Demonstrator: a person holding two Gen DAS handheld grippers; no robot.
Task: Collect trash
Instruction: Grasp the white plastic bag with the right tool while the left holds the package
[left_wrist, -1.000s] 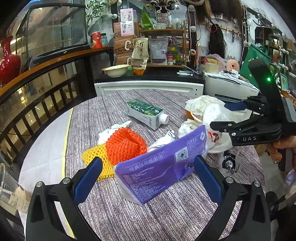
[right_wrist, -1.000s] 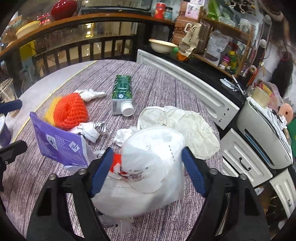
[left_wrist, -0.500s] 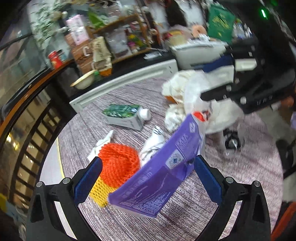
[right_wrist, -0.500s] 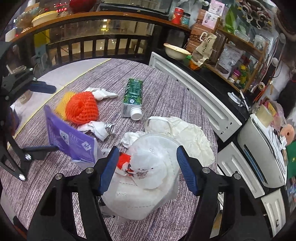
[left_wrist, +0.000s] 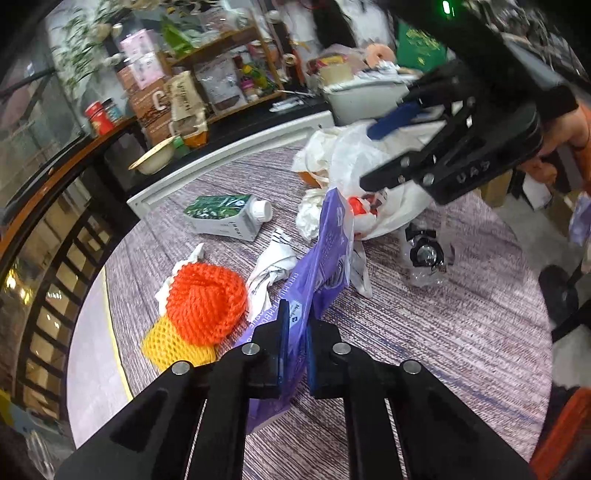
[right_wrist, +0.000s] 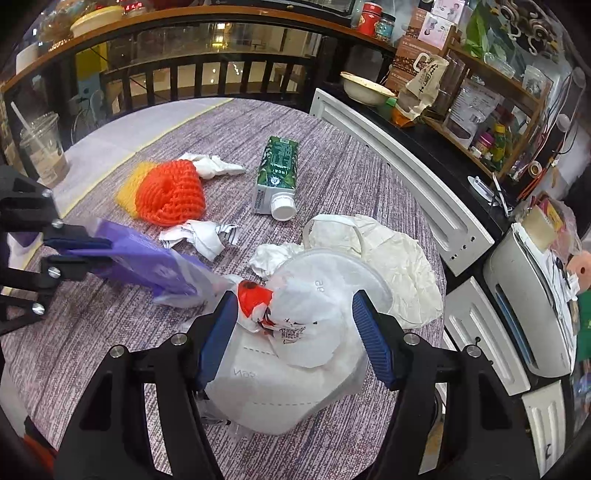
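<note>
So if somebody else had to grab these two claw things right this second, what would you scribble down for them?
Left gripper: shut on the purple packet, pinching its edge; the packet leans toward the bag.
Right gripper: jaws apart, with the white trash bag bulging up between them; whether the pads press on it I cannot tell.
Done: the bag already holds some rubbish, red and white wrappers at its mouth.
Left on the table: orange and yellow mesh nets, green carton lying on its side, crumpled tissues, crumpled cream bag.
Next, probably: put the packet into the bag, then fetch the rest.
</note>
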